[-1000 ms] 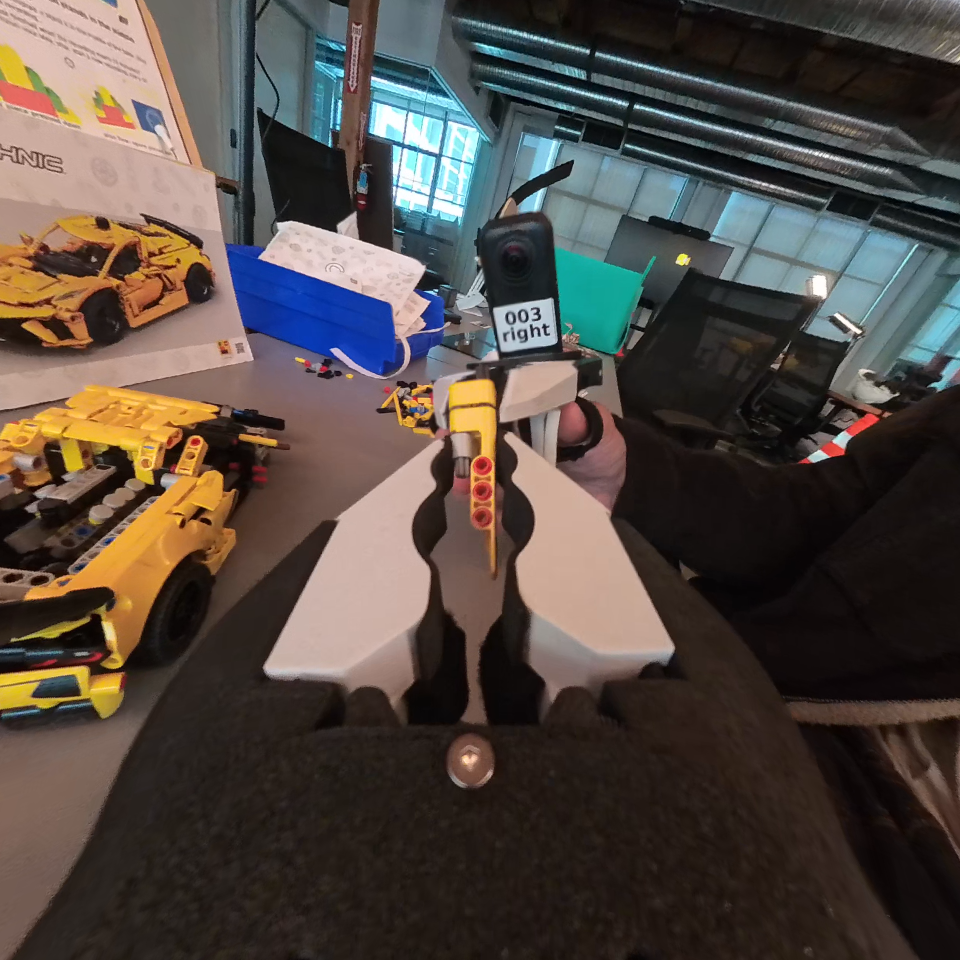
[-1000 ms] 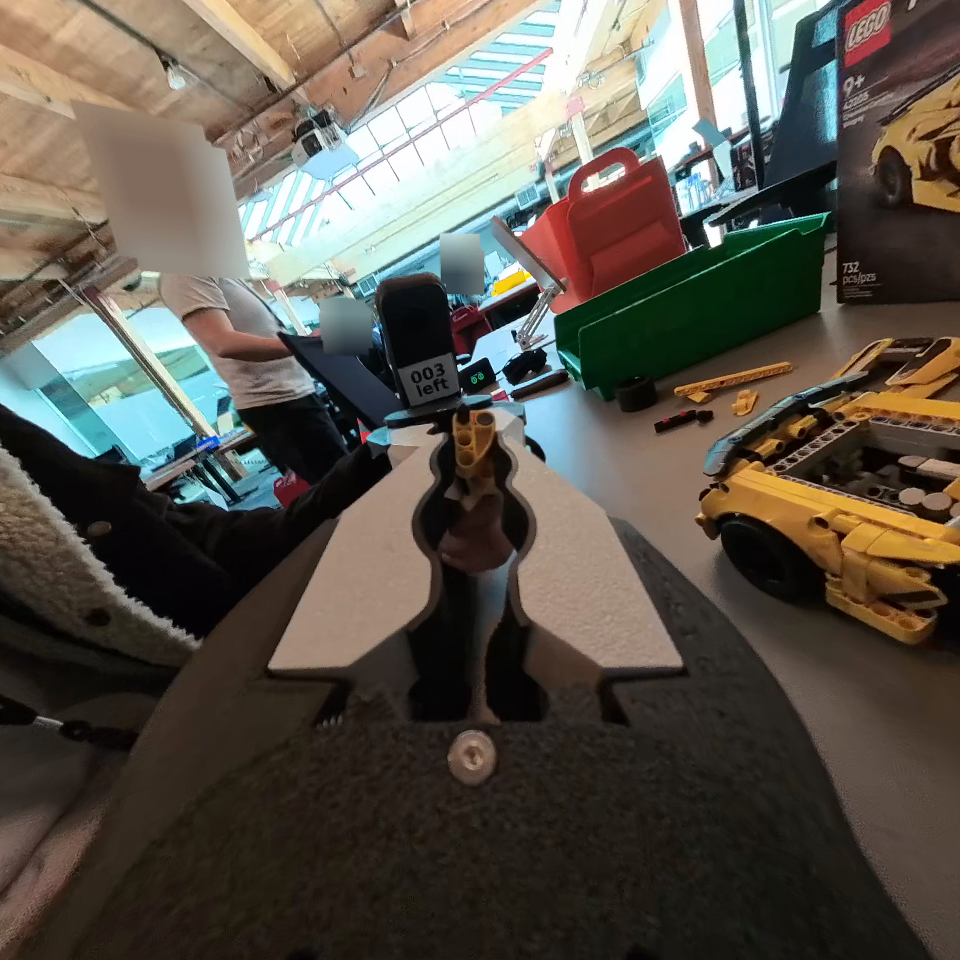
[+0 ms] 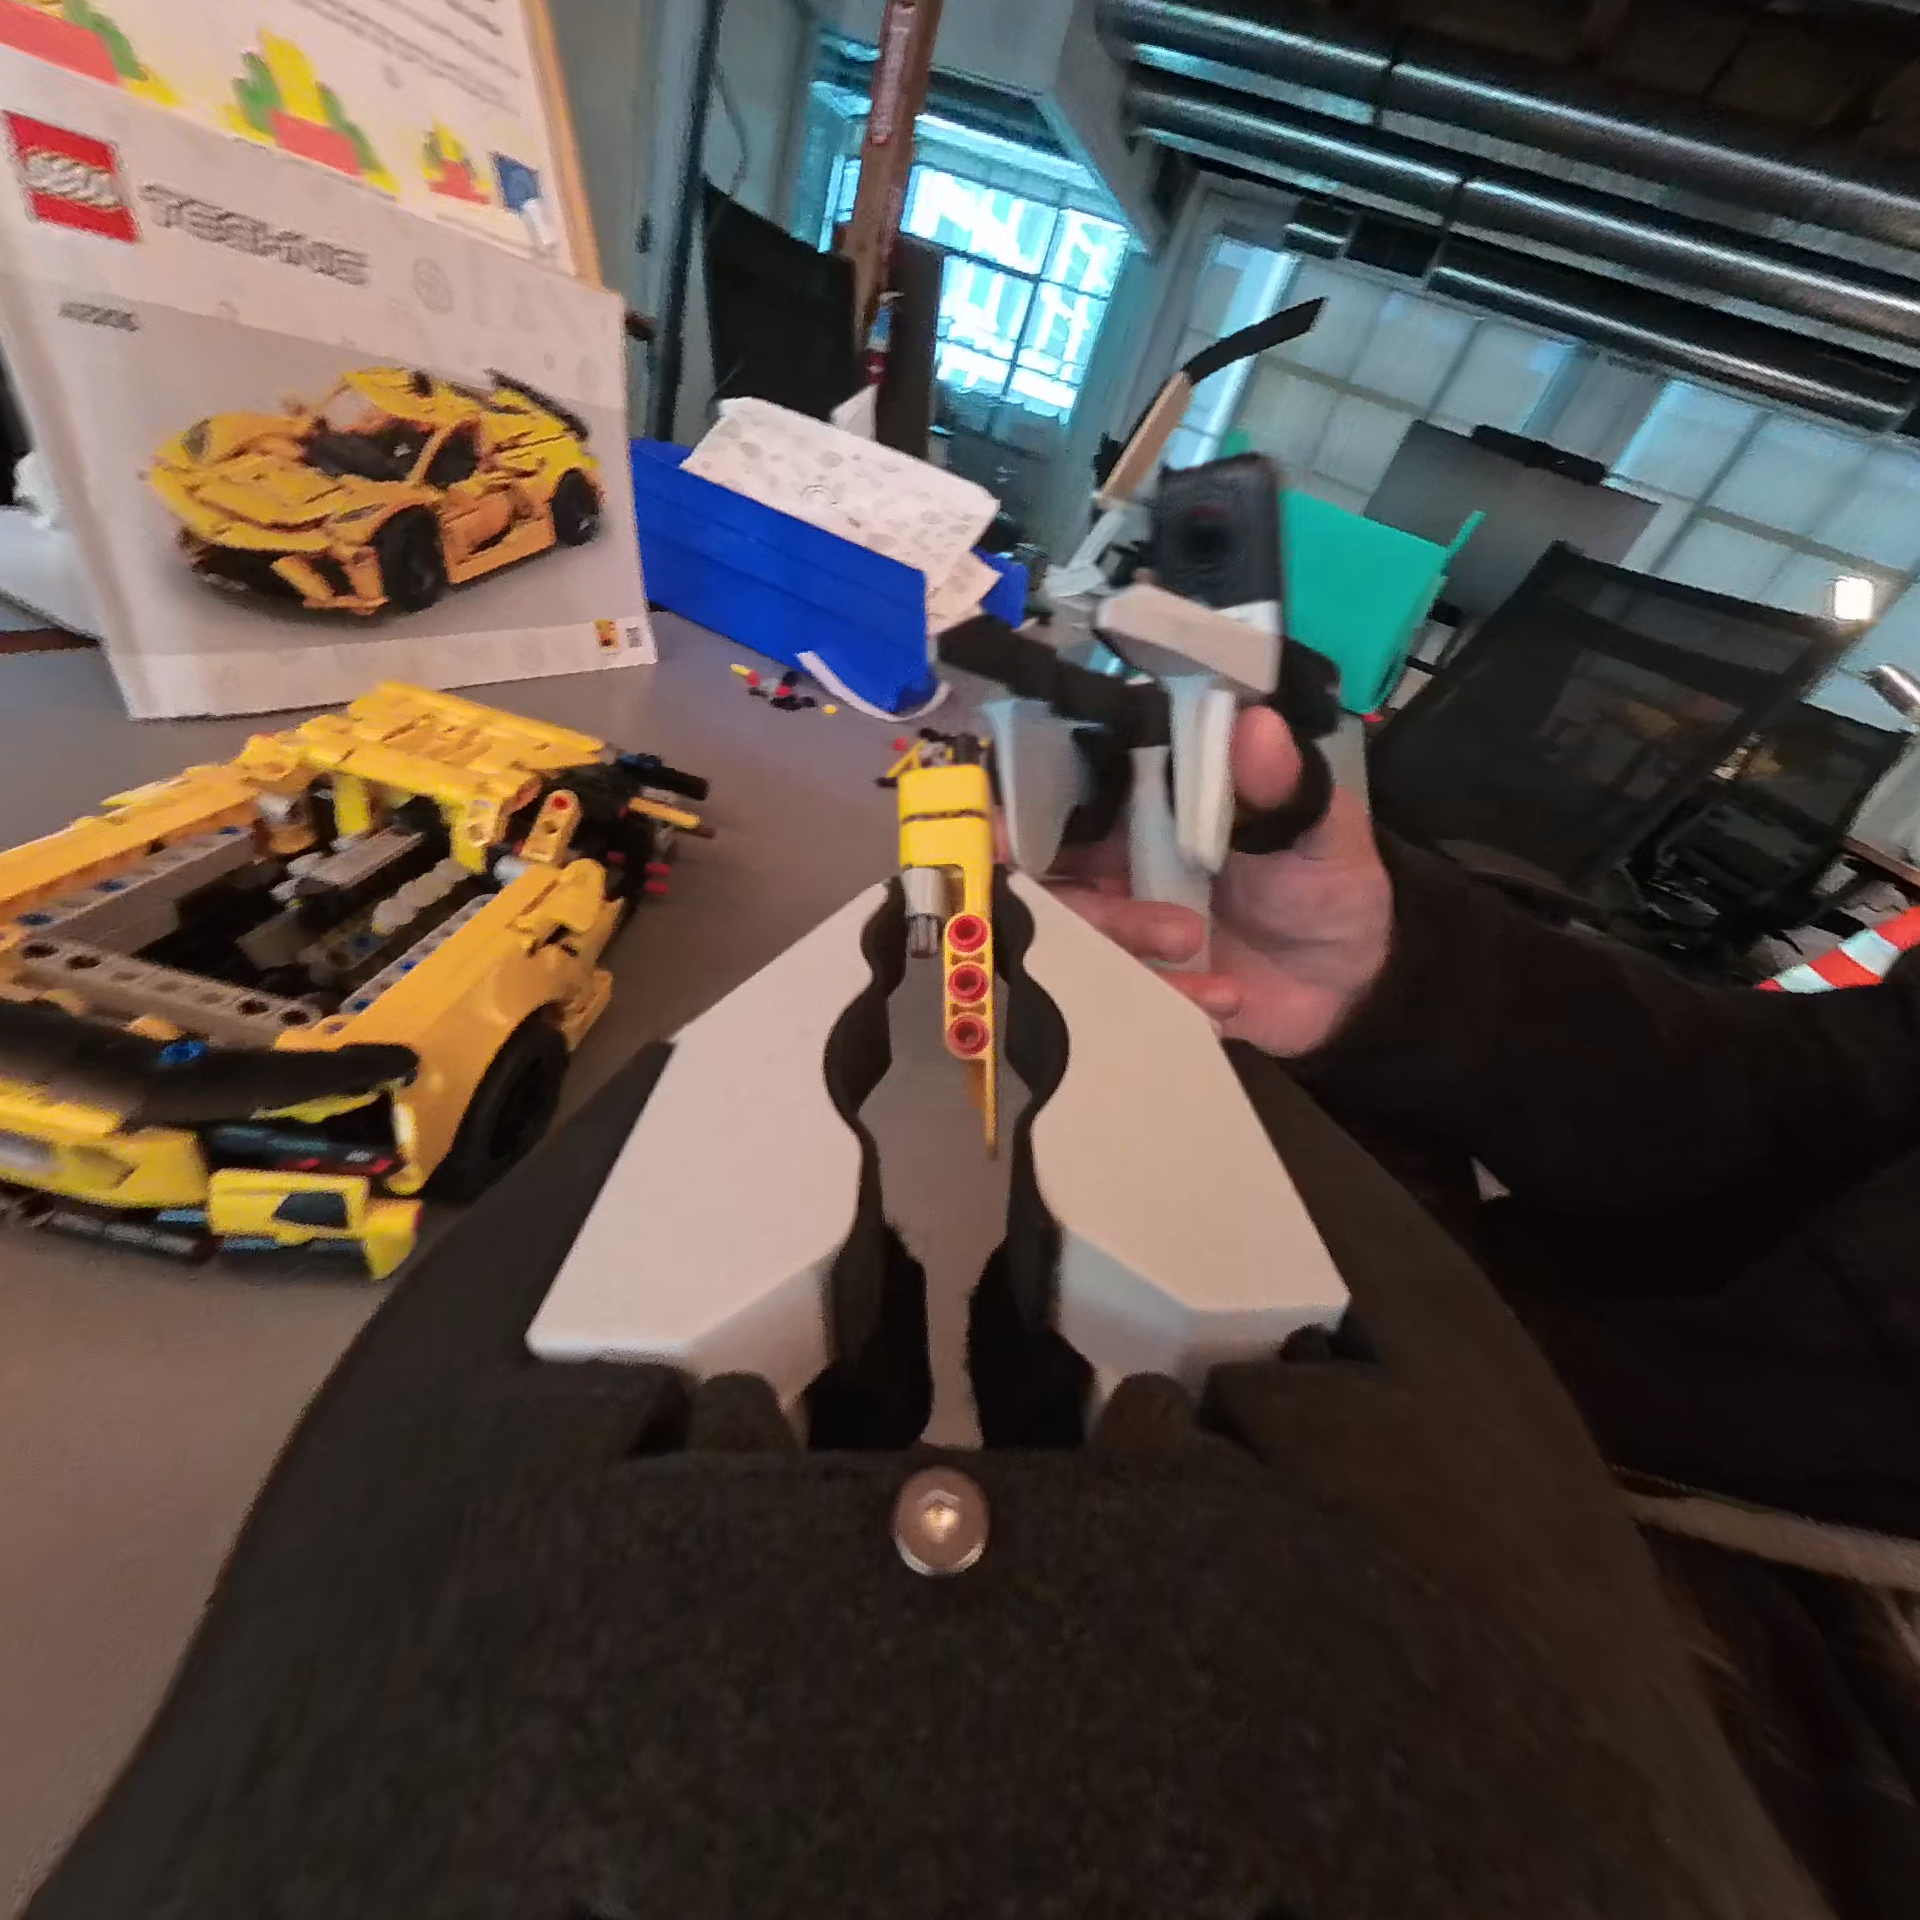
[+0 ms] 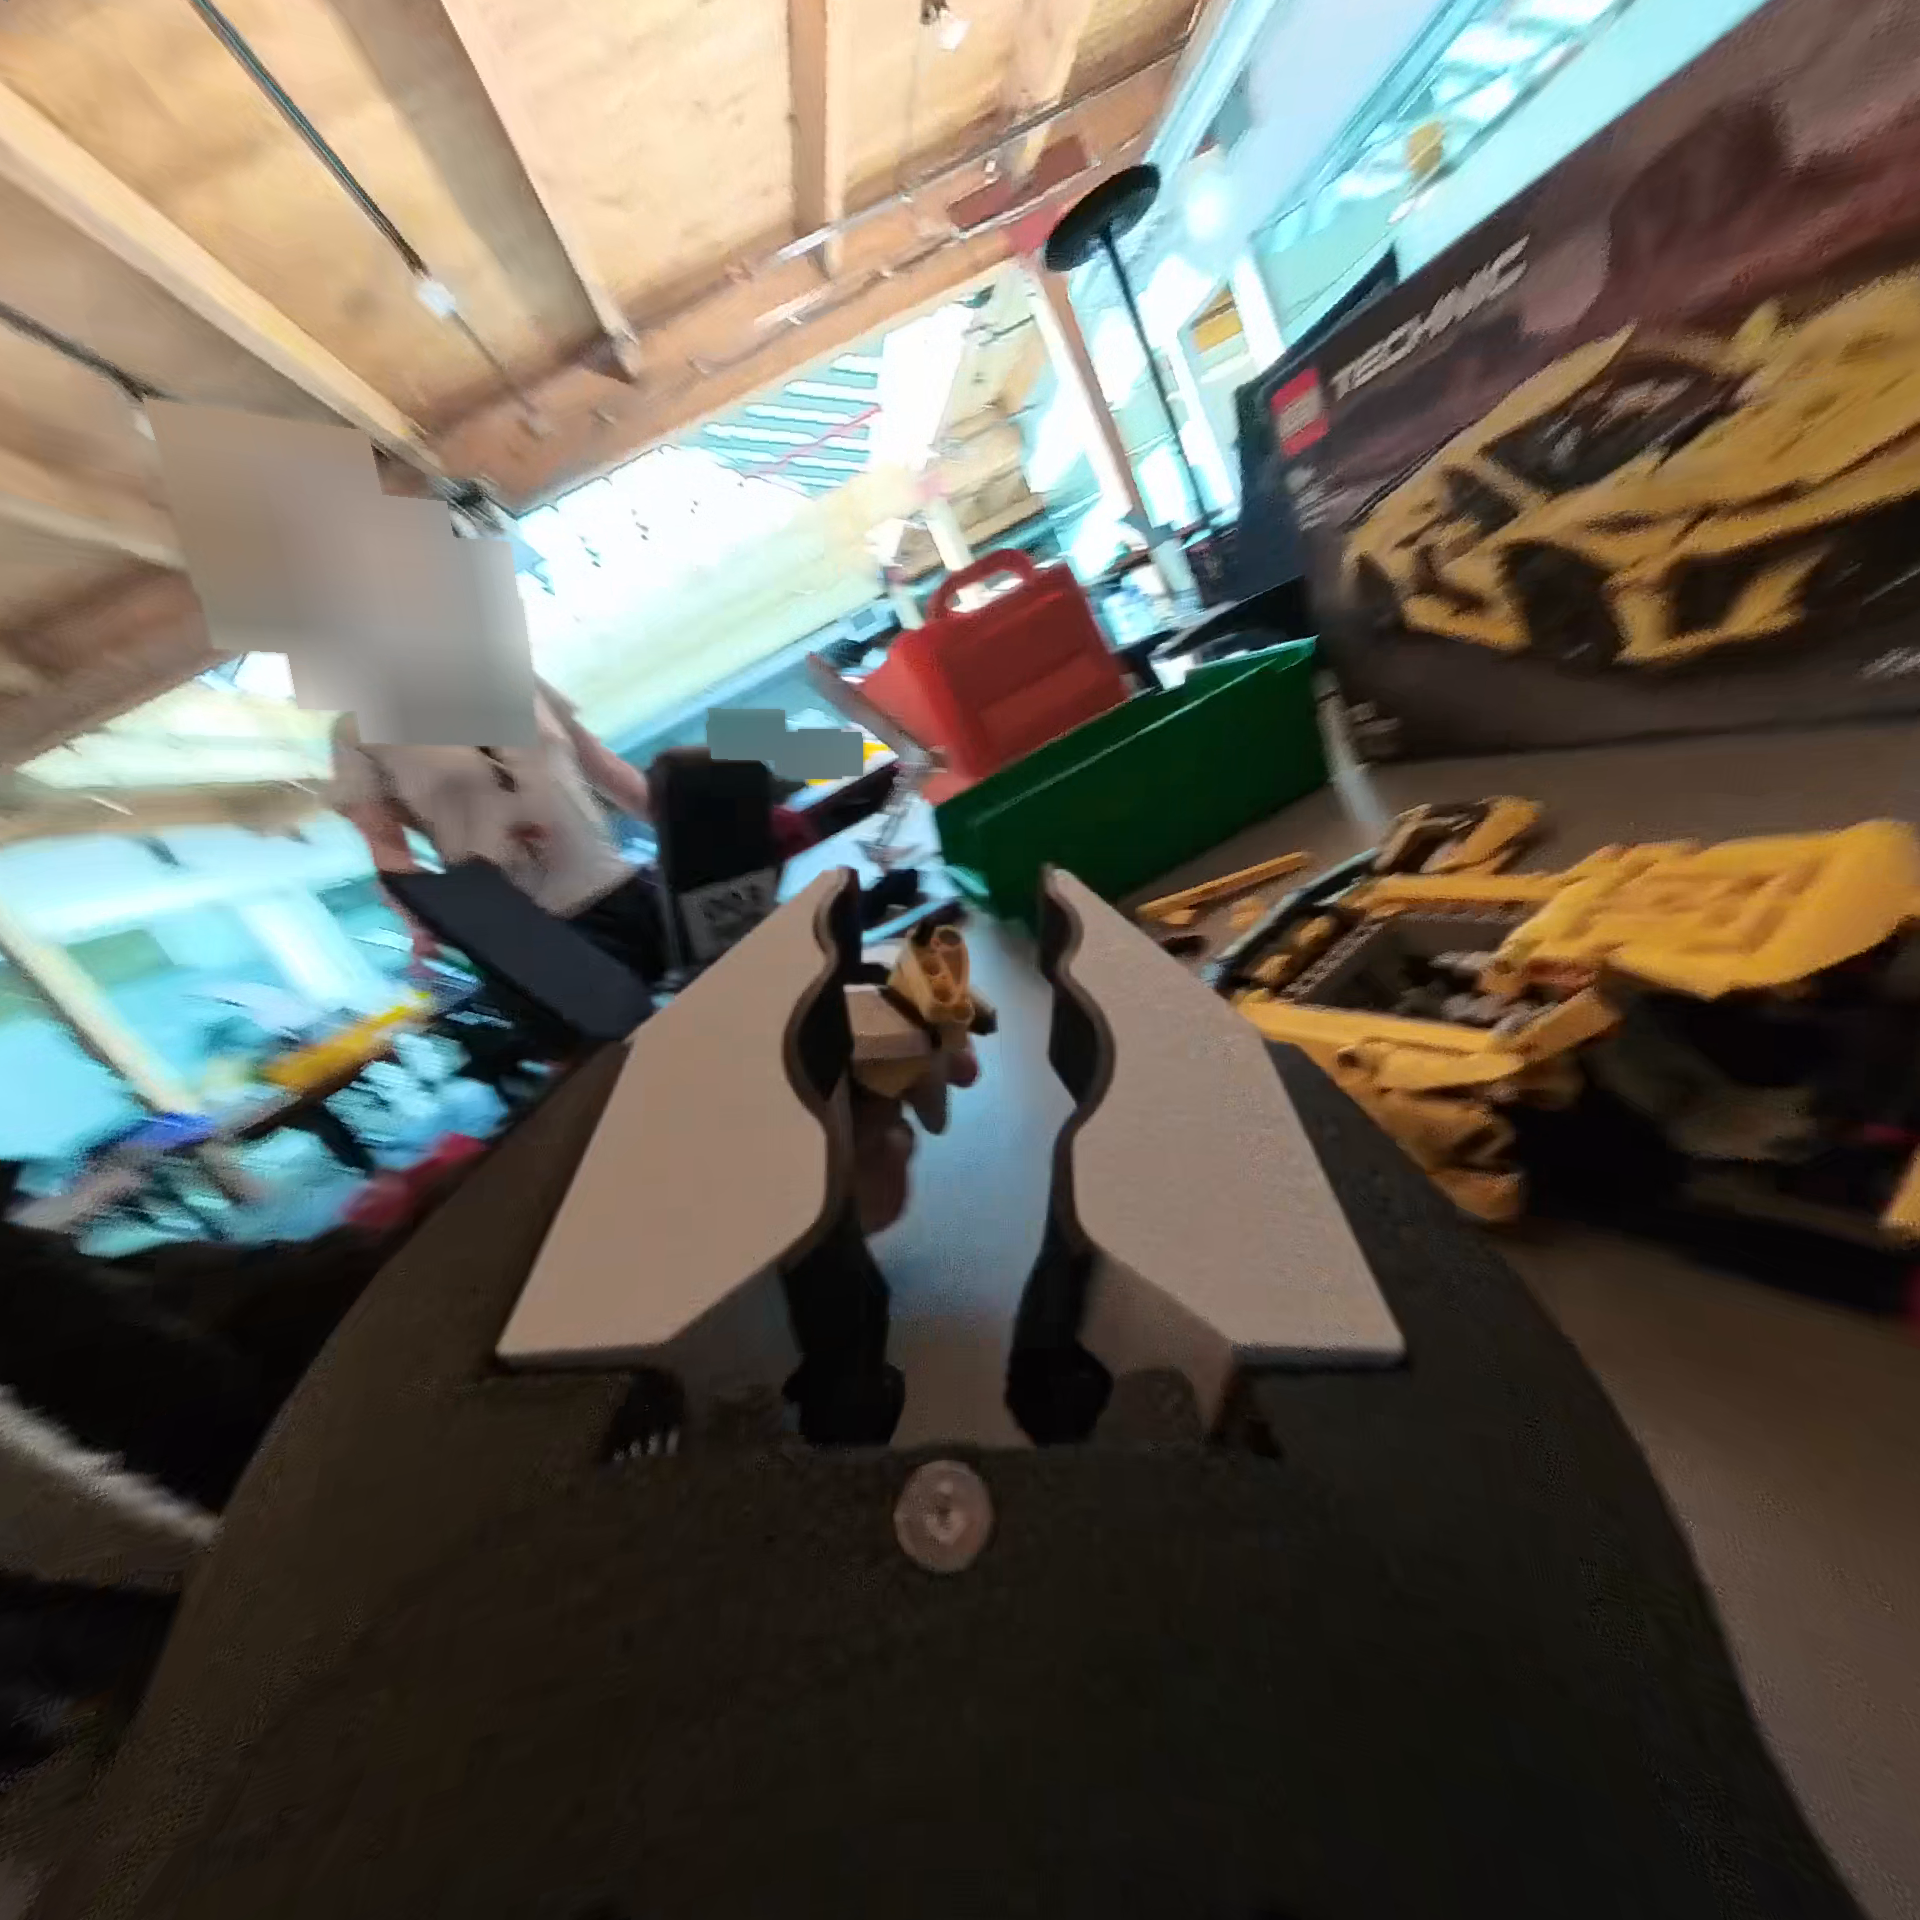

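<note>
A half-built yellow brick sports car (image 3: 301, 935) is seen on the grey table (image 3: 125, 1455); beside it, a small, light, rigid yellow beam assembly with red pins (image 3: 961, 935) is pinched by the left gripper (image 3: 940, 904), best gripped along its flat sides, while the right gripper (image 4: 945, 904) is held spread, empty.

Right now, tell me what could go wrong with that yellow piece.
1. The left gripper pinches the yellow piece by a thin edge, much of it sticking out; it might pivot or slip.
2. The right gripper is open and off it, so nothing backs it up.
3. The yellow car sits close; a swing could knock it.
</note>
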A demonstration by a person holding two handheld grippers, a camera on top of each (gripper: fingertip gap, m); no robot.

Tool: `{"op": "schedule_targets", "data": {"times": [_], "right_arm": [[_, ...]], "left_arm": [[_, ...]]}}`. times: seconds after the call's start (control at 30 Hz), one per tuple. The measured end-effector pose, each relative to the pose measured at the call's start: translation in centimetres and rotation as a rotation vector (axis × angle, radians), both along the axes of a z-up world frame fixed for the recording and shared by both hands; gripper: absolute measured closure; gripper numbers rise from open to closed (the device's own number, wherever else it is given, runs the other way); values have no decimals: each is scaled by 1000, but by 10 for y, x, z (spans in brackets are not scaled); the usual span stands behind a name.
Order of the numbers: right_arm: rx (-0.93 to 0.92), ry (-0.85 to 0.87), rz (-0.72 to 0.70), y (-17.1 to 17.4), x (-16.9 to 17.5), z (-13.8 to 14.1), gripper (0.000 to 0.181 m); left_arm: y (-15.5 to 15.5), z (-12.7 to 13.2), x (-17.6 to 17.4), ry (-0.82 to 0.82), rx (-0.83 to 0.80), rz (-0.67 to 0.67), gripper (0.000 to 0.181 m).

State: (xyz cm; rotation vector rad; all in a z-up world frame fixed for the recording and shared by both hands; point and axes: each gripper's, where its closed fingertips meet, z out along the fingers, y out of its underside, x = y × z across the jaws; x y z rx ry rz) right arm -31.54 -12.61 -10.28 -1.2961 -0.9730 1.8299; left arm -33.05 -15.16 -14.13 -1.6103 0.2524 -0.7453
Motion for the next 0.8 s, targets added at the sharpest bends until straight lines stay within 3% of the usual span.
{"op": "schedule_targets", "data": {"times": [0.13, 0.23, 0.47, 0.8], "right_arm": [[329, -49, -150, -9, -10, -7, 142], [499, -67, -175, -22, -16, -12, 143], [406, -86, -175, -14, -13, -11, 143], [432, -141, -184, -12, -17, -22, 145]], "left_arm": [[6, 0, -17, 2, 0, 93, 166], [10, -3, -26, 88, 19, 178, 166], [11, -12, -13, 246, 31, 178, 166], [10, -13, -12, 261, 36, 176, 166]]}}
